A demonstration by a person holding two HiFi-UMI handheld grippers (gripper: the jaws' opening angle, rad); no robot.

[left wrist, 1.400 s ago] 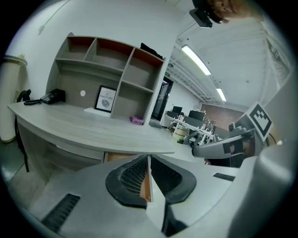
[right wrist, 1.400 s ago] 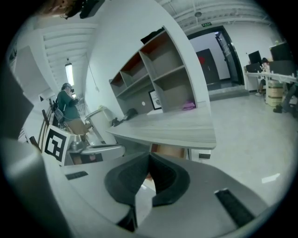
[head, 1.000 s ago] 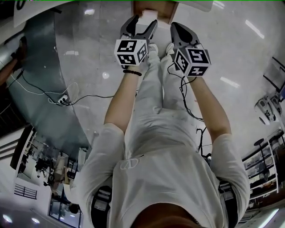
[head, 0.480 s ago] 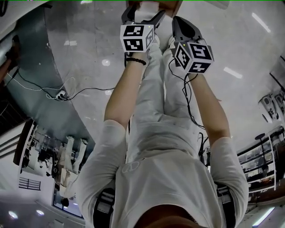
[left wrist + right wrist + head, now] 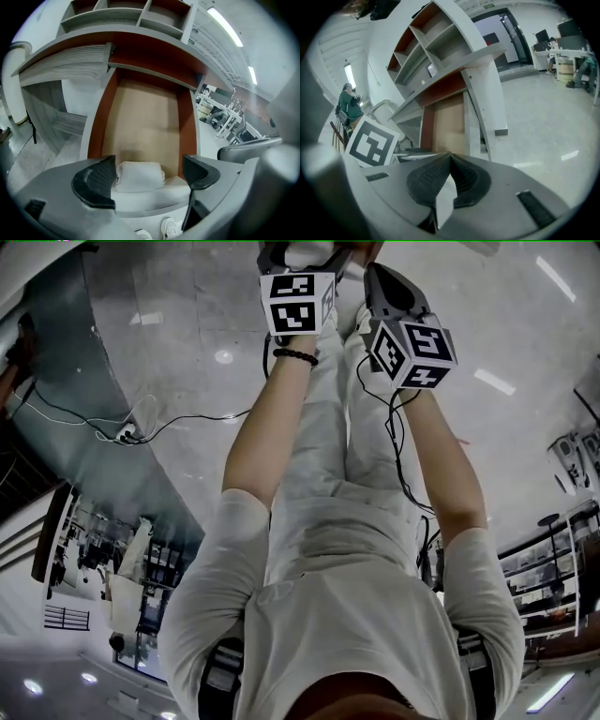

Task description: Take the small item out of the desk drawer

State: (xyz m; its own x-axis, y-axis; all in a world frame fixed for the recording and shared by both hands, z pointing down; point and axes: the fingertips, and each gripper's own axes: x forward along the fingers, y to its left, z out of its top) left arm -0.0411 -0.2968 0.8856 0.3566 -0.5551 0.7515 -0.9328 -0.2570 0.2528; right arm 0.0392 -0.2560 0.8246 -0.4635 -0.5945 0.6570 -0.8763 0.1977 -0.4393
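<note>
Left tongs (image 5: pixel 149 168), just opened wide, straddle white item (image 5: pixel 139 175) lying crosswise in drawer (image 5: pixel 188 123); right tongs (image 5: pixel 450 161) closed empty

Small white soft pad (image 5: pixel 139 174) in the open brown-sided drawer (image 5: pixel 140 117), at its near end against the front wall; grey desk top (image 5: pixel 84 41) over the drawer's far end; compartmented shelf unit (image 5: pixel 159 21) upon the desk

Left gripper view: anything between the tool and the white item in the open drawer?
Nothing visible. The left tool, its jaws just opened wide, frames the white item, which lies at the near end of the drawer behind its front panel. Only that panel's rim sits close below; an approach from above should clear it.
</note>
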